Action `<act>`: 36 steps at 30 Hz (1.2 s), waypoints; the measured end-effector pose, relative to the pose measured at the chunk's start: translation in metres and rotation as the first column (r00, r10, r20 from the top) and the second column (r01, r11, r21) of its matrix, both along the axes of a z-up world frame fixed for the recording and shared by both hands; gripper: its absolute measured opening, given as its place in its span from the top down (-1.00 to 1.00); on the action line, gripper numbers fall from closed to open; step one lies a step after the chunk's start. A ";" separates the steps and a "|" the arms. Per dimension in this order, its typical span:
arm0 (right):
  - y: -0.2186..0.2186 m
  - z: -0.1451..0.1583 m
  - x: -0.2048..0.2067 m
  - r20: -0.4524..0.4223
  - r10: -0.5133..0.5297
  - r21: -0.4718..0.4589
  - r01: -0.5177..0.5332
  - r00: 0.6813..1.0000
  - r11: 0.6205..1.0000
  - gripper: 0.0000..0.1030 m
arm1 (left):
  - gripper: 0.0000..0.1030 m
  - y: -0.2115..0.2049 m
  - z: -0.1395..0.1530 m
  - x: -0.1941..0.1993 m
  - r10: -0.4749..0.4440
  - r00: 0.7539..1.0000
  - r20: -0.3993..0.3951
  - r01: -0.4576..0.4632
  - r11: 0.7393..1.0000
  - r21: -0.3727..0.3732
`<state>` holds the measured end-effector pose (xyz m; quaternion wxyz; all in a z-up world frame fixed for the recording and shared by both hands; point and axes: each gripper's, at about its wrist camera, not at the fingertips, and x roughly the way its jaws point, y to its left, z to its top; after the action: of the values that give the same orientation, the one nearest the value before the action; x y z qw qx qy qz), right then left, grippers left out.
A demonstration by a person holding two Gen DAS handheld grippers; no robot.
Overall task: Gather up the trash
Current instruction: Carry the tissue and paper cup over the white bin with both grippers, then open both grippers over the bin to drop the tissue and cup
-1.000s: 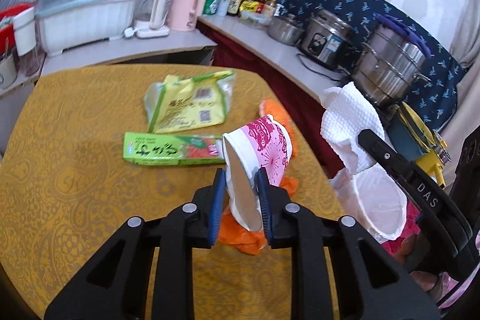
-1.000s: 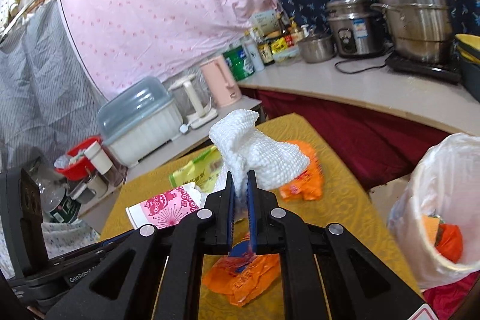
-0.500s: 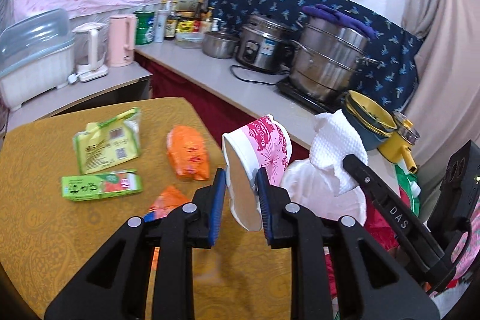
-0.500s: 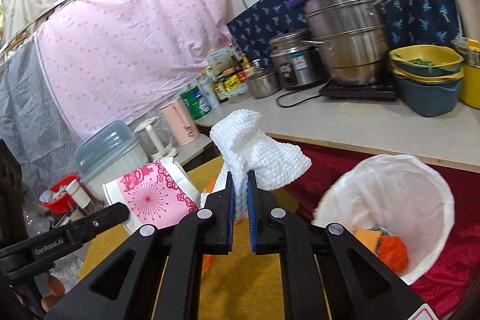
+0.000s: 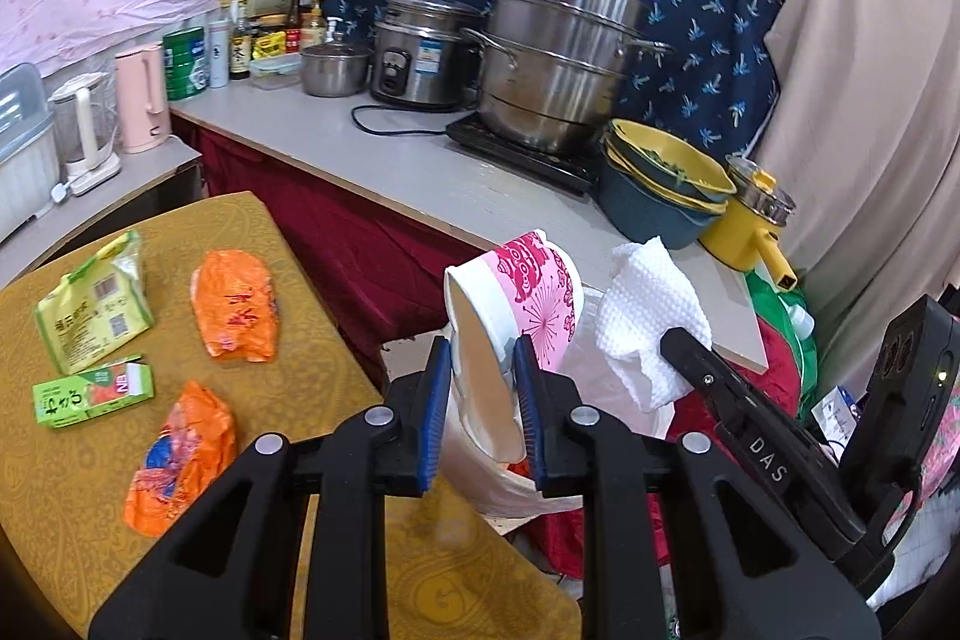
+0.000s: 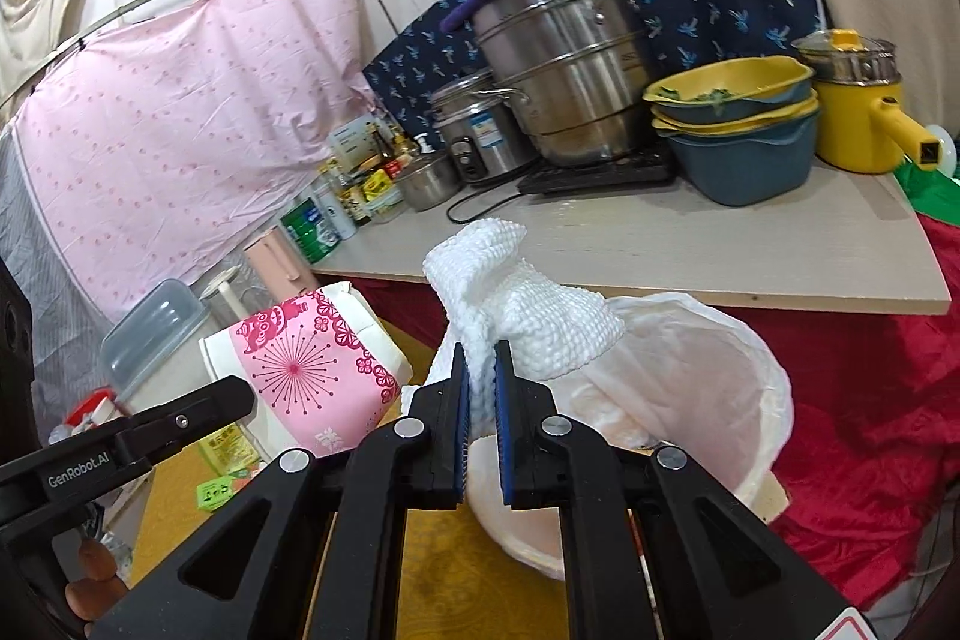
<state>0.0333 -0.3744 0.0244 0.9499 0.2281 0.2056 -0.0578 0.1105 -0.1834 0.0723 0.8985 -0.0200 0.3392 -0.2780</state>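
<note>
both hands have swung away from the desk [image 5: 252, 232] toward the white bin bag [image 6: 708, 400]. the left gripper [image 5: 483, 400], narrowly parted, clamps the pink paper cup [image 5: 528, 292] at the bag's nine o'clock edge; the right gripper [image 6: 480, 400], pinched tight, holds the white paper towel [image 6: 528, 316] over the bag's mouth. dropping likely comes next, while four wrappers wait on the desk at nine o'clock.

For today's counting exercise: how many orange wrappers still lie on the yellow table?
2. One orange wrapper lies near the table's far edge; the other orange wrapper lies crumpled nearer the camera, beside the green box. More may be hidden behind the hand-held grippers.
</note>
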 end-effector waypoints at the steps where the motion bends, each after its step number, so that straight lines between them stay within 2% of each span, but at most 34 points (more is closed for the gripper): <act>1: -0.004 -0.004 -0.001 -0.004 -0.007 0.005 0.007 1.000 1.000 0.85 | 0.59 -0.005 -0.002 0.001 -0.007 1.000 -0.004 0.007 1.000 0.004; 20: -0.045 -0.063 0.009 -0.092 -0.066 0.070 0.072 0.994 0.995 0.85 | 0.56 -0.078 -0.064 0.024 -0.098 0.988 -0.116 0.108 0.991 0.082; 23: -0.049 -0.068 0.012 -0.103 -0.071 0.076 0.079 0.992 0.994 0.81 | 0.52 -0.083 -0.073 0.027 -0.100 0.986 -0.135 0.112 0.990 0.086; 25: -0.051 -0.072 0.012 -0.108 -0.081 0.081 0.090 0.991 0.993 0.74 | 0.45 -0.085 -0.078 0.029 -0.097 0.985 -0.143 0.111 0.990 0.091; 28: -0.055 -0.077 0.012 -0.115 -0.096 0.099 0.107 0.989 0.989 0.74 | 0.33 -0.087 -0.082 0.031 -0.093 0.985 -0.147 0.108 0.990 0.094; 30: -0.056 -0.079 0.011 -0.121 -0.108 0.100 0.120 0.987 0.988 0.68 | 0.29 -0.088 -0.084 0.033 -0.084 0.985 -0.152 0.099 0.991 0.094; 31: -0.057 -0.080 0.011 -0.121 -0.114 0.101 0.127 0.986 0.987 0.59 | 0.27 -0.088 -0.084 0.034 -0.081 0.985 -0.153 0.096 0.991 0.095; 32: -0.057 -0.080 0.010 -0.118 -0.121 0.103 0.134 0.986 0.986 0.40 | 0.23 -0.087 -0.084 0.035 -0.079 0.985 -0.154 0.094 0.991 0.095; 34: -0.058 -0.079 0.007 -0.106 -0.138 0.105 0.149 0.985 0.983 0.16 | 0.13 -0.084 -0.083 0.035 -0.068 0.987 -0.148 0.083 0.992 0.094; 36: -0.056 -0.077 0.007 -0.104 -0.136 0.098 0.147 0.985 0.984 0.15 | 0.13 -0.082 -0.082 0.037 -0.065 0.987 -0.147 0.079 0.993 0.089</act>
<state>0.0401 -0.4301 -0.0524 0.9191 0.2886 0.2373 -0.1253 0.1470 -0.2651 -0.0093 0.8610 0.0151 0.4162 -0.2917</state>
